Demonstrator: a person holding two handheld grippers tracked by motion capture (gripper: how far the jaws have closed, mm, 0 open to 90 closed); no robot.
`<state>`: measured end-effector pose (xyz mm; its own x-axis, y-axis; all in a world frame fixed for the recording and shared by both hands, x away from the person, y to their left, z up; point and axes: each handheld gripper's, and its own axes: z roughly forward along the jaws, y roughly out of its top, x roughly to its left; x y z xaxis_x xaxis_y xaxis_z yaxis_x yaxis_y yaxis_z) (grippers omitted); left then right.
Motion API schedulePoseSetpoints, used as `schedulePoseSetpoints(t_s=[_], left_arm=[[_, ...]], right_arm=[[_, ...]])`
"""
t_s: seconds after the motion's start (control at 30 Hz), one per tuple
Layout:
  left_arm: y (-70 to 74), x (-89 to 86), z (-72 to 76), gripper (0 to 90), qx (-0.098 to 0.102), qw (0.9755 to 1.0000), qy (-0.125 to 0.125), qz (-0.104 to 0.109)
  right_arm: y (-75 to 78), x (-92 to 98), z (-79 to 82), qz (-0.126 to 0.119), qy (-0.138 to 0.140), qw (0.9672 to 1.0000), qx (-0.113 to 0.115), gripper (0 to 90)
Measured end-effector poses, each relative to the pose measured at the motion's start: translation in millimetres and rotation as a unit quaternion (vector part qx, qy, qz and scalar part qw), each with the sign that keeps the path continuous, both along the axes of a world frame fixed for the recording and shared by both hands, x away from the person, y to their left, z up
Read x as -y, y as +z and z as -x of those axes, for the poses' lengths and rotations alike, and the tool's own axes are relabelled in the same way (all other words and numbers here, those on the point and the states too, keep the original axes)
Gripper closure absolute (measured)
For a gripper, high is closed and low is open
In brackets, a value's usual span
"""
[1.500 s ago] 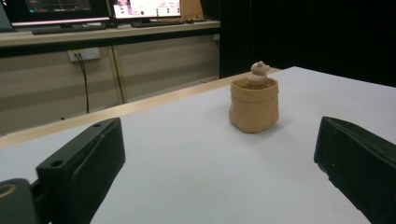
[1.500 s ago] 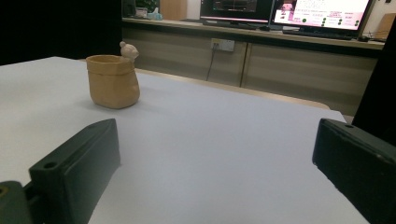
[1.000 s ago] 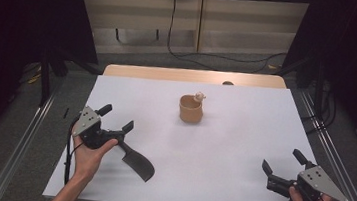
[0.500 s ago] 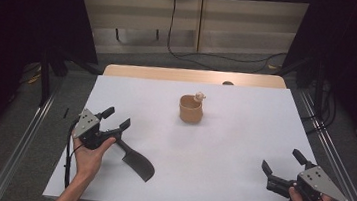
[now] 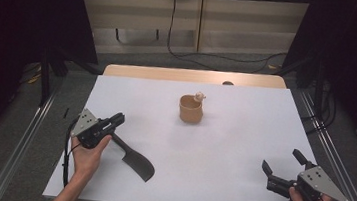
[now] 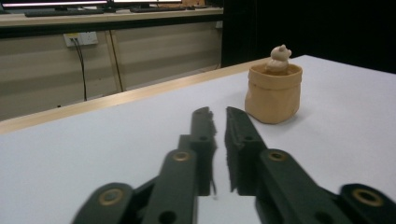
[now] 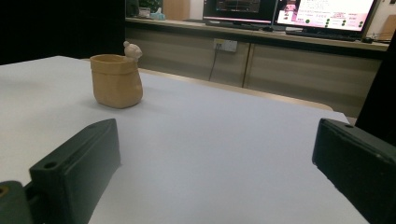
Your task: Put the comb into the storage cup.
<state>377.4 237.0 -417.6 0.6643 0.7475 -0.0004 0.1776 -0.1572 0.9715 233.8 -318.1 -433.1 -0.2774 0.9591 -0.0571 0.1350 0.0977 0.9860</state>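
Left claw (image 5: 118, 119) closed, pot (image 5: 191, 109) well apart

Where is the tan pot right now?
In the high view the tan pot stands at the table's middle, toward the far edge, well ahead of both grippers and apart from them.

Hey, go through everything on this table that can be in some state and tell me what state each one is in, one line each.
left gripper: jaws just closed, nearly together, nothing between them.
right gripper: jaws wide open, empty, low over the table's near right corner.
tan pot: upright, open-topped, untouched.
small figure: sitting at the pot's rim.
black cleaver-shaped tool: lying flat on the table beside the left gripper.
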Motion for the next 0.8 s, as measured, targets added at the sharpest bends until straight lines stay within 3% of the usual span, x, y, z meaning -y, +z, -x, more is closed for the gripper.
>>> schedulePoseSetpoints(t_s=[0.17, 0.3, 0.4, 0.63, 0.73, 0.8], left_arm=[[-0.5, -4.4, -2.2, 90.0, -0.026, 0.9996, -0.002, 0.005], [-1.9, -10.3, -6.6, 90.0, -0.055, 0.9984, 0.000, -0.010], [-1.4, -12.4, -10.1, 90.0, -0.094, 0.9955, -0.010, -0.010], [-0.6, -11.1, -15.6, 90.0, -0.129, 0.9909, -0.006, -0.039], [-2.6, -12.1, -19.7, 90.0, -0.155, 0.9869, -0.019, -0.040], [-1.2, -12.0, -22.0, 90.0, -0.170, 0.9839, -0.015, -0.054]], right_arm=[[-0.1, -0.5, 0.1, 0.001, 0.001, 1.0000, 0.003, 0.0], [-0.1, -0.2, 0.0, 0.001, 0.002, 1.0000, 0.002, 0.0], [-0.1, -0.4, -0.1, 0.002, 0.001, 1.0000, 0.001, 0.0], [-0.3, -0.5, 0.0, 0.002, 0.000, 1.0000, -0.001, 0.0], [-0.3, -0.3, -0.1, 0.001, 0.000, 1.0000, 0.000, 0.0], [-0.3, -0.4, -0.2, 0.002, 0.000, 1.0000, -0.001, 0.0]])
